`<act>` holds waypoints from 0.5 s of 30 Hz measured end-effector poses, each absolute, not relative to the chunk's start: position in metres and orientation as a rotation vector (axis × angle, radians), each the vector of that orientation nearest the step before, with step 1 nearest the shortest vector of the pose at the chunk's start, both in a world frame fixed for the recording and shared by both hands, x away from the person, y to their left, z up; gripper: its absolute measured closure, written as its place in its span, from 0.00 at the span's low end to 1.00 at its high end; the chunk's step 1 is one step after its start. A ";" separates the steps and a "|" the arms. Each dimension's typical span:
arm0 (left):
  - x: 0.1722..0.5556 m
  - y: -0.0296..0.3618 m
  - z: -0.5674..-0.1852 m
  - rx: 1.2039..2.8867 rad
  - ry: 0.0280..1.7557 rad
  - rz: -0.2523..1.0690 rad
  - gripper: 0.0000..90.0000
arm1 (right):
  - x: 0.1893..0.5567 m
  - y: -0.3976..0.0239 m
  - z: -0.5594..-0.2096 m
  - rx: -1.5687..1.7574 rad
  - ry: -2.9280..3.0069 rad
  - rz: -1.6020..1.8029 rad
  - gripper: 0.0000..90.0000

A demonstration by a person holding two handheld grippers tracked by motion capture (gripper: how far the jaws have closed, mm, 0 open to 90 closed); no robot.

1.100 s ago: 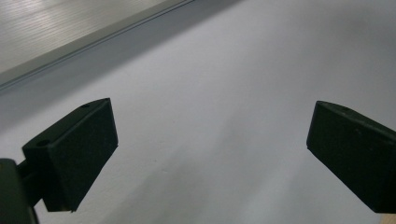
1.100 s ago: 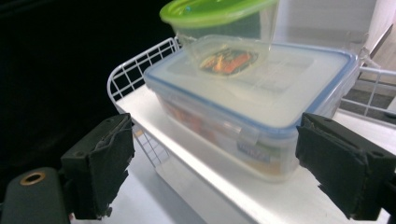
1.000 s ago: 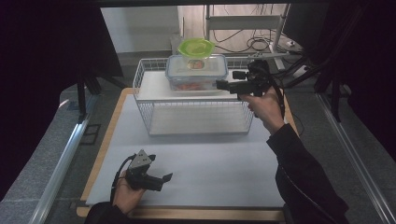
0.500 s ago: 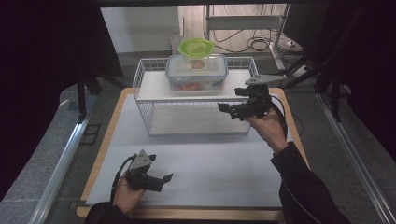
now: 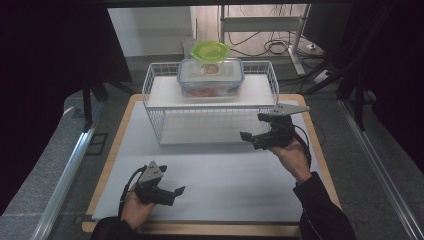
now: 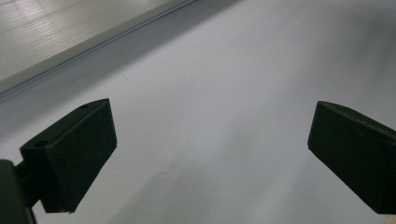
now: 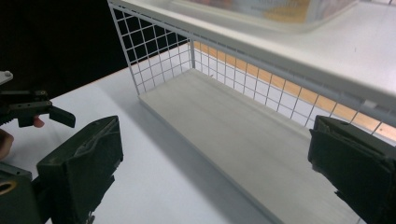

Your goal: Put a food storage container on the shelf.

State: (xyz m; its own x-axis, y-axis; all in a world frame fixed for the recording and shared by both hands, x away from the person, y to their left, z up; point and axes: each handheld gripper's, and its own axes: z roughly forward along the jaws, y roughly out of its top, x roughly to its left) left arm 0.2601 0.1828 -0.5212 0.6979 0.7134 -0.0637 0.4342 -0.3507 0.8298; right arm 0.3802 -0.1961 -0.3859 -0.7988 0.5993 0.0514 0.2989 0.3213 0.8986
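Two grippers are seen over the white table sheet (image 5: 215,180) in the high view. At about five o'clock from the wire rack (image 5: 210,102), the right gripper (image 5: 251,129) is held just beside the rack's front right corner, apart from it; its jaws have just been opening, they are spread wide, and nothing is caught between them. In the right gripper view its two black pads (image 7: 84,168) are seen far apart, with the rack's lower shelf (image 7: 252,140) and wire grid lying between and beyond them, untouched. At about seven o'clock from the rack, well apart from it and near the sheet's front edge, the left gripper (image 5: 172,192) is held low in the person's left hand (image 5: 132,210); its jaws are also spread wide and empty, and in the left gripper view bare white sheet is seen between its pads (image 6: 77,154). On the rack's upper shelf, toward twelve o'clock, a clear lidded container (image 5: 211,77) is set upright, with reddish contents that cannot be made out. A green lid (image 5: 210,50) is seen just behind and above the container; whether it rests on it cannot be told.
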 end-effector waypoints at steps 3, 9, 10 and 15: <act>0.260 0.182 -0.521 2.003 0.877 0.392 0.01 | 0.376 -0.198 -0.394 0.795 2.307 1.458 0.03; 0.259 0.182 -0.521 2.010 0.875 0.399 0.01 | 0.365 -0.199 -0.402 0.774 2.299 1.461 0.03; 0.259 0.182 -0.521 2.011 0.875 0.399 0.01 | 0.364 -0.199 -0.403 0.772 2.297 1.463 0.03; 0.258 0.180 -0.521 2.025 0.868 0.403 0.01 | 0.353 -0.200 -0.410 0.777 2.304 1.462 0.03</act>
State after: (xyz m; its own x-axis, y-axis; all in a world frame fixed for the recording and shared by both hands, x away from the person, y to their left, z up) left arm 0.2583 0.1802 -0.5213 0.7042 0.7089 -0.0402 0.4264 -0.3769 0.8223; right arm 0.3528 -0.2004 -0.4101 -0.8074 0.5891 0.0322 0.2799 0.3344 0.8999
